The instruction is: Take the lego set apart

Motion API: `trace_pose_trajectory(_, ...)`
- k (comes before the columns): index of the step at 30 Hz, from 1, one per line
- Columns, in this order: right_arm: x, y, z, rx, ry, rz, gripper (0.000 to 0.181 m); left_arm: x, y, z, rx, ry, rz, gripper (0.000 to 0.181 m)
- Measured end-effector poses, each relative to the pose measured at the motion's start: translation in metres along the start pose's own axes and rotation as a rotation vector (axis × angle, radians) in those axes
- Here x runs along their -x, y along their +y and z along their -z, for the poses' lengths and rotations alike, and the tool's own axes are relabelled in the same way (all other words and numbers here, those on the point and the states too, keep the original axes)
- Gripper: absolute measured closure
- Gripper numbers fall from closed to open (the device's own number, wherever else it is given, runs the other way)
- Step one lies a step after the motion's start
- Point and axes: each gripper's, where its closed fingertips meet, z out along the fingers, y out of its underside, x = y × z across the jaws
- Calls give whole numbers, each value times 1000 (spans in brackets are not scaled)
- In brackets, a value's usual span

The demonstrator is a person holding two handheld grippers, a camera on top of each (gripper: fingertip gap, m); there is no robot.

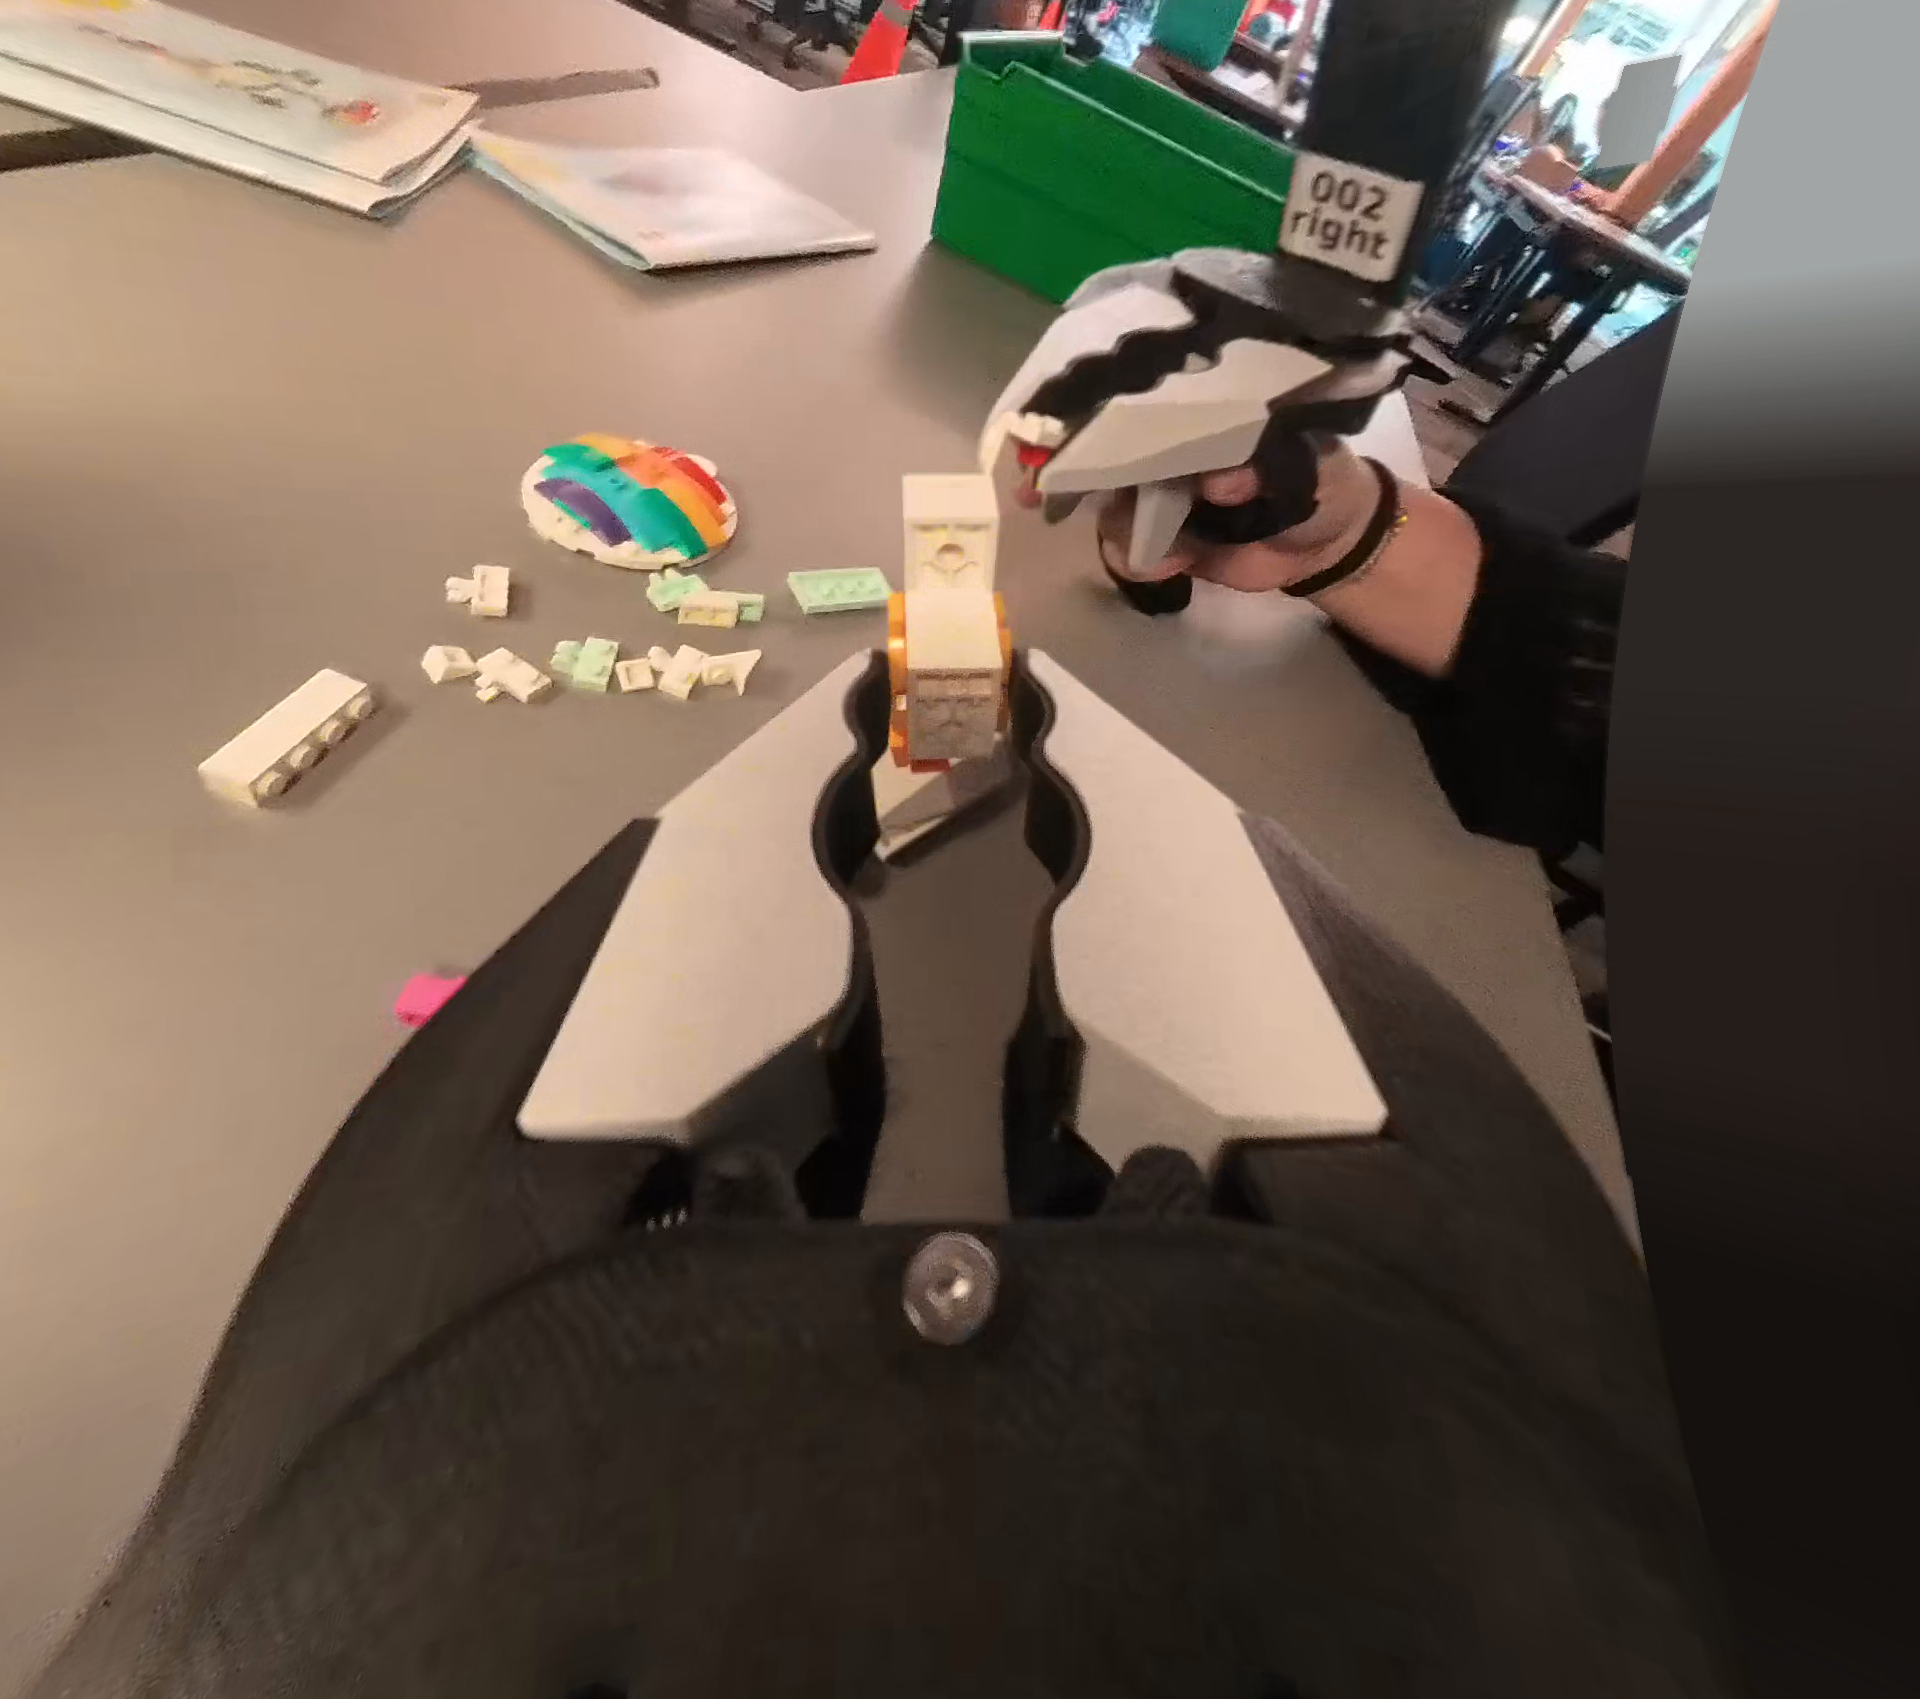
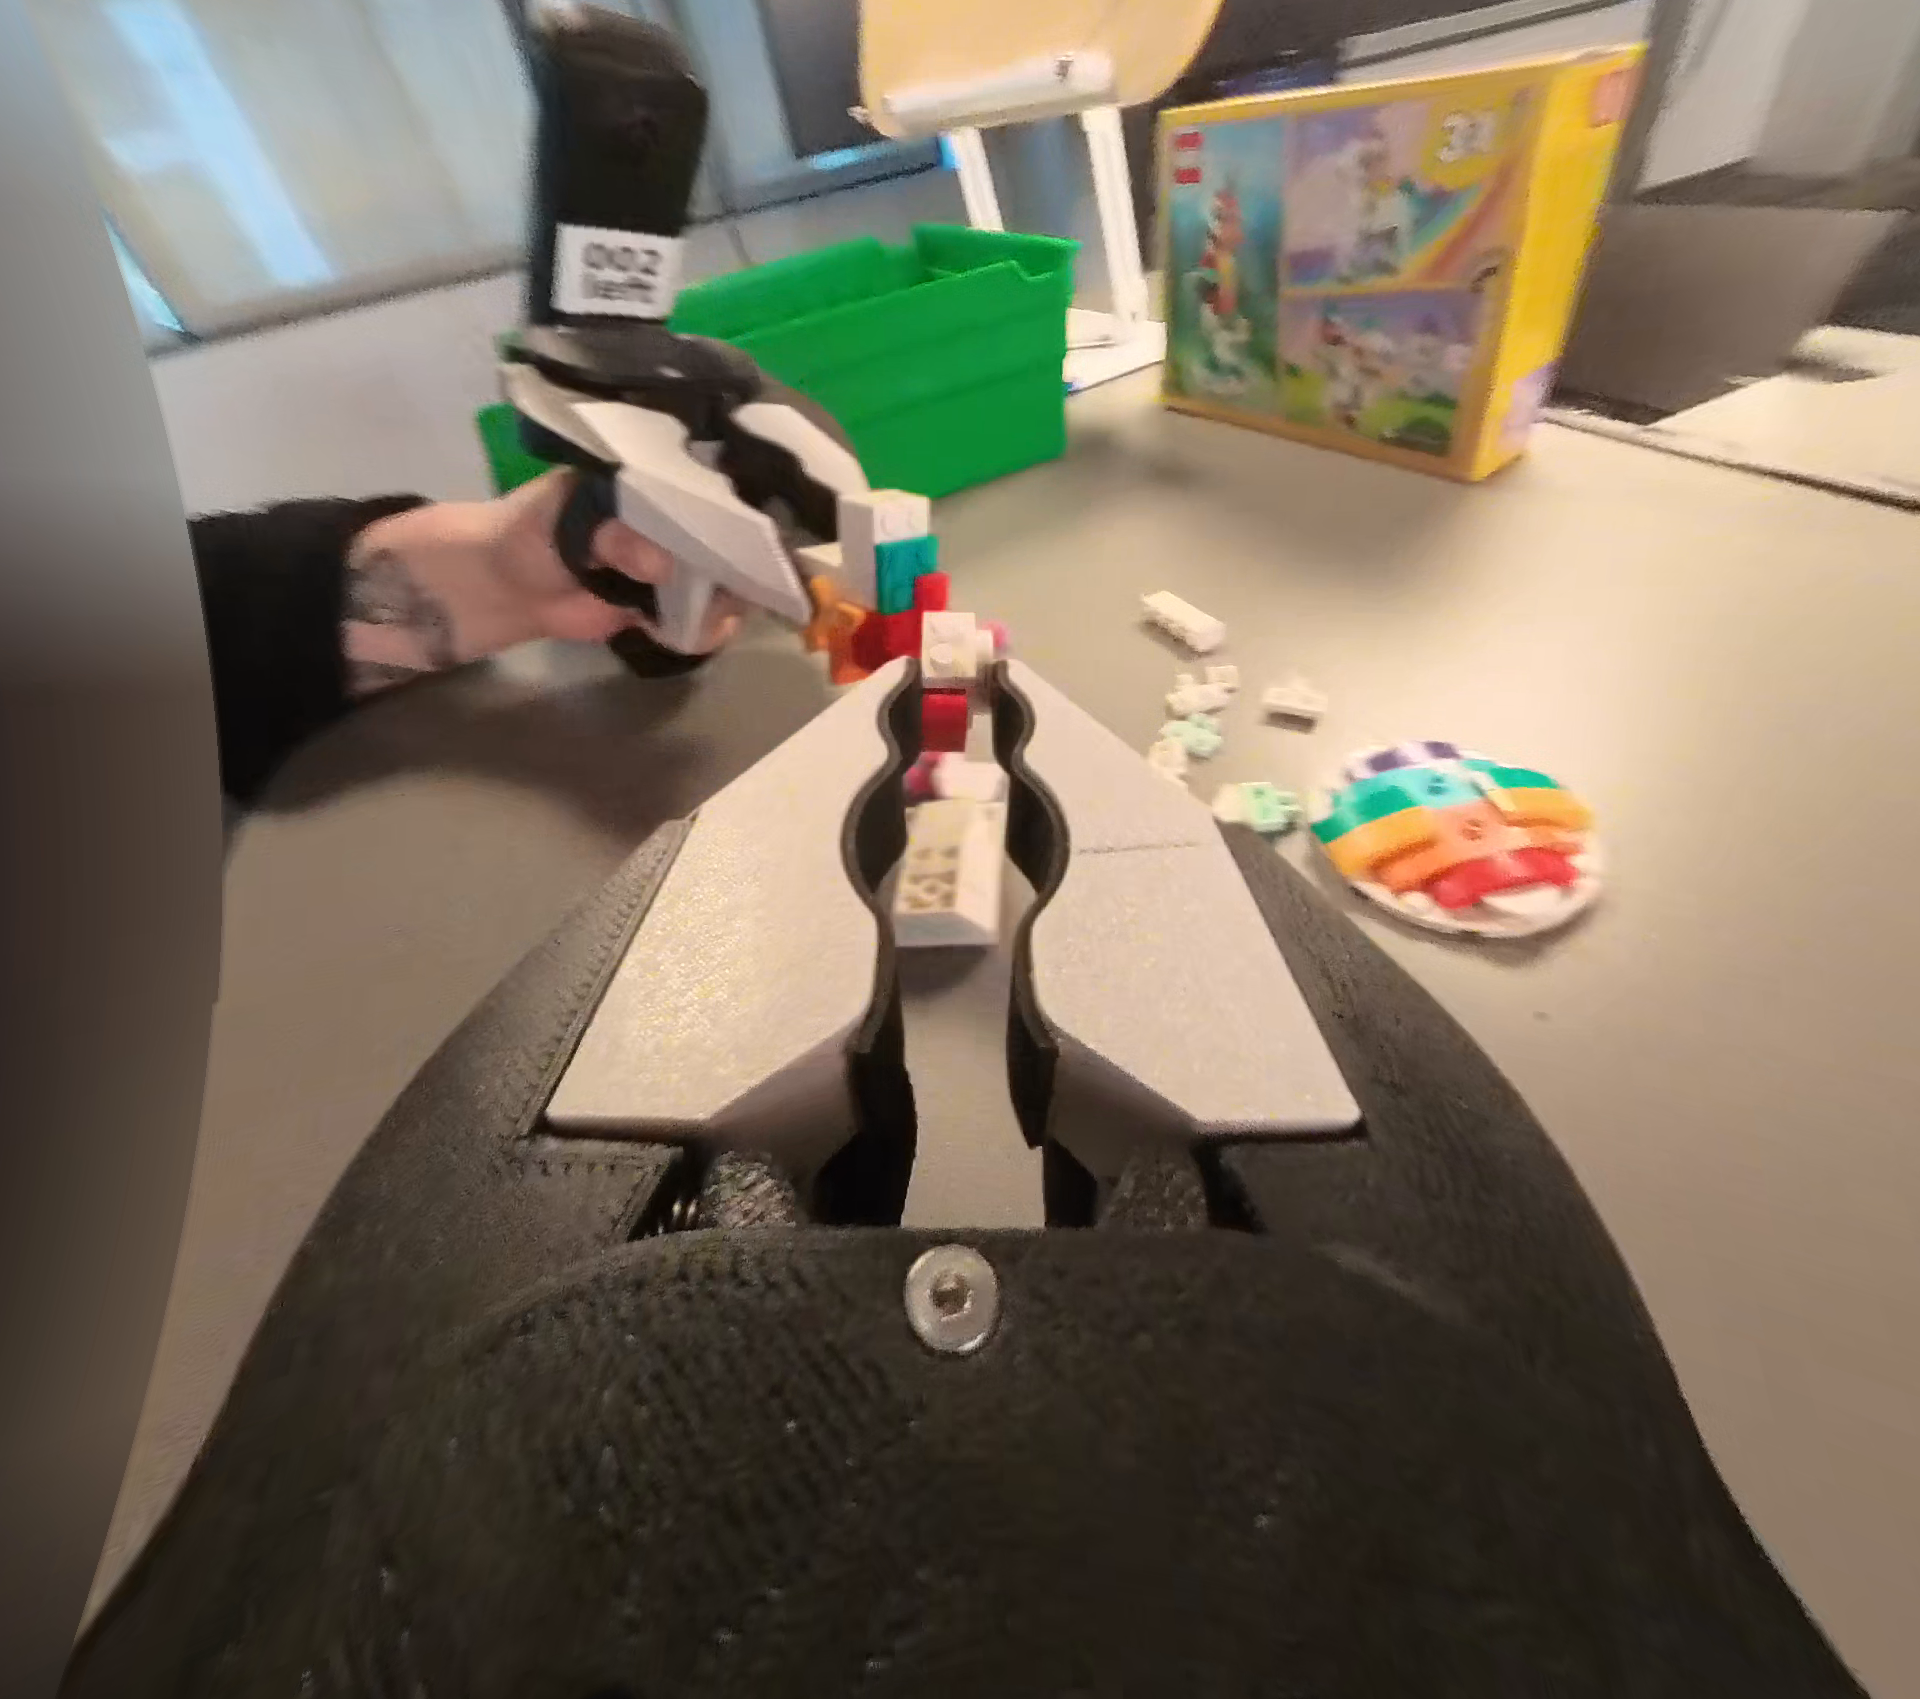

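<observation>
My left gripper [image 1: 948, 667] is shut on the lego model [image 1: 948, 548], a white block stack with orange sides, held above the table. From the right wrist view the model [image 2: 899, 579] also shows teal, red and orange bricks in the left gripper [image 2: 847, 558]. My right gripper [image 2: 951, 678] is shut on a small white and red piece [image 2: 951, 647], right next to the model. I cannot tell whether the piece still touches the model. In the left wrist view the right gripper [image 1: 1023, 454] sits at the model's upper right.
A rainbow disc [image 1: 634, 511] [image 2: 1455, 828], loose small pieces [image 1: 592, 662], a long white brick [image 1: 286, 740] and a pink piece [image 1: 426, 995] lie on the grey table. A white sloped brick [image 2: 945, 880] lies under the grippers. A green bin [image 2: 904, 361], the set's box [image 2: 1382, 257] and booklets [image 1: 229, 80] stand farther back. Spacing between my two grippers at the tips: around 6 cm. From the left gripper's tips to the white sloped brick [image 2: 945, 880] is close to 7 cm.
</observation>
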Motion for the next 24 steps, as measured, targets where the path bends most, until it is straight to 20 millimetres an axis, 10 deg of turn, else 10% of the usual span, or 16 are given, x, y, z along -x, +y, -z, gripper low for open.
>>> trace_pose_trajectory(13, 17, 7, -3, 54, -138, -28, 155, -16, 6, -6, 6, 125, -15, 159)
trace_pose_trajectory(20, 5, 85, 8, 578, -16, 94, 131, -13, 10, -5, 40, 116, -8, 159)
trace_pose_trajectory(24, 0, 87, 15, 628, 35, 180, 128, -14, 21, -10, 105, 109, -41, 159)
